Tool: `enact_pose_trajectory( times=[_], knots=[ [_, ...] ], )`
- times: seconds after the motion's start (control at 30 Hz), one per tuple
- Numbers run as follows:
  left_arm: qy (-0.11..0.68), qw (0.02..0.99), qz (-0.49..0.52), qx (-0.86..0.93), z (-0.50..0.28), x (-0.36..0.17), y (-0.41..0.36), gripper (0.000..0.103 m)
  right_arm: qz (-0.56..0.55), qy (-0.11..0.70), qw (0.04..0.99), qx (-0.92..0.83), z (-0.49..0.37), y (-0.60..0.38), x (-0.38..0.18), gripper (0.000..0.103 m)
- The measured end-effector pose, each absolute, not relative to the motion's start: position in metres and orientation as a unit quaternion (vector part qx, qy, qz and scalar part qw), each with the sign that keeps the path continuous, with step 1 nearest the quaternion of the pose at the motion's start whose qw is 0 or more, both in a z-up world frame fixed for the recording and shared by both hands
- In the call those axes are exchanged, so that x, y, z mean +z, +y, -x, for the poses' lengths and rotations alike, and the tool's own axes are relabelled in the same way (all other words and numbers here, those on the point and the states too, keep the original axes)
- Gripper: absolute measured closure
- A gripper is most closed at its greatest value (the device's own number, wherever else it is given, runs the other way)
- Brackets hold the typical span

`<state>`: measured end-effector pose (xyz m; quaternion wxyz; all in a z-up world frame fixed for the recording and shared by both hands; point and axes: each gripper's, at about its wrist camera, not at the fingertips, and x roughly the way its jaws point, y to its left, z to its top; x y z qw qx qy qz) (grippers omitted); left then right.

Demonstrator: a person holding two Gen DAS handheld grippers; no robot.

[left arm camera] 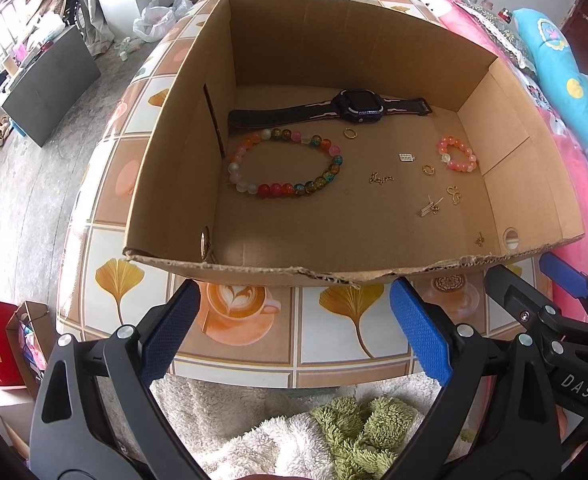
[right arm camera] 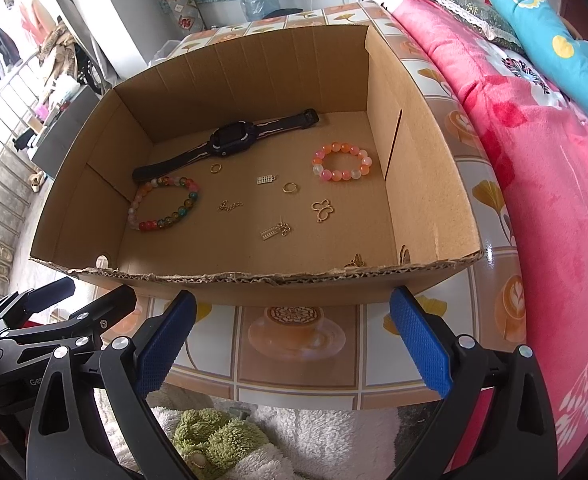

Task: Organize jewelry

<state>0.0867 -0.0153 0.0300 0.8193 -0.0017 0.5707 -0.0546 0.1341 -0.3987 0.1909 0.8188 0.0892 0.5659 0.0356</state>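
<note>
An open cardboard box [left arm camera: 374,272] [right arm camera: 254,284] stands on the patterned table. On its floor lie a black watch [left arm camera: 358,106] [right arm camera: 228,142], a multicoloured bead bracelet [left arm camera: 286,162] [right arm camera: 164,202], a smaller pink-orange bead bracelet [left arm camera: 456,154] [right arm camera: 342,162], two gold rings [left arm camera: 350,133] [right arm camera: 289,187], a butterfly charm [right arm camera: 322,209] and other small gold pieces [left arm camera: 430,208]. My left gripper [left arm camera: 294,300] and right gripper [right arm camera: 292,308] hover side by side before the box's near wall, both open, nothing between the blue pads [left arm camera: 418,328].
The table [left arm camera: 334,344] [right arm camera: 294,352] carries a coffee-cup and ginkgo-leaf cloth. A pink quilt [right arm camera: 534,160] and blue pillow [left arm camera: 566,80] lie on a bed to the right. White and green fluffy fabric [left arm camera: 334,432] sits below the grippers. Floor clutter stands at left.
</note>
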Motion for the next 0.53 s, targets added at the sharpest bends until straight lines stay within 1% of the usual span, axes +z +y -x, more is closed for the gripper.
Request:
enact_pose_trajectory(
  times=[0.53],
  knots=[
    [0.571,0.819,0.0,-0.052,-0.0857,0.0297,-0.0156,0.011,-0.09,0.566,0.819,0.037,-0.1343,-0.3984,0.1893,0.008]
  ],
)
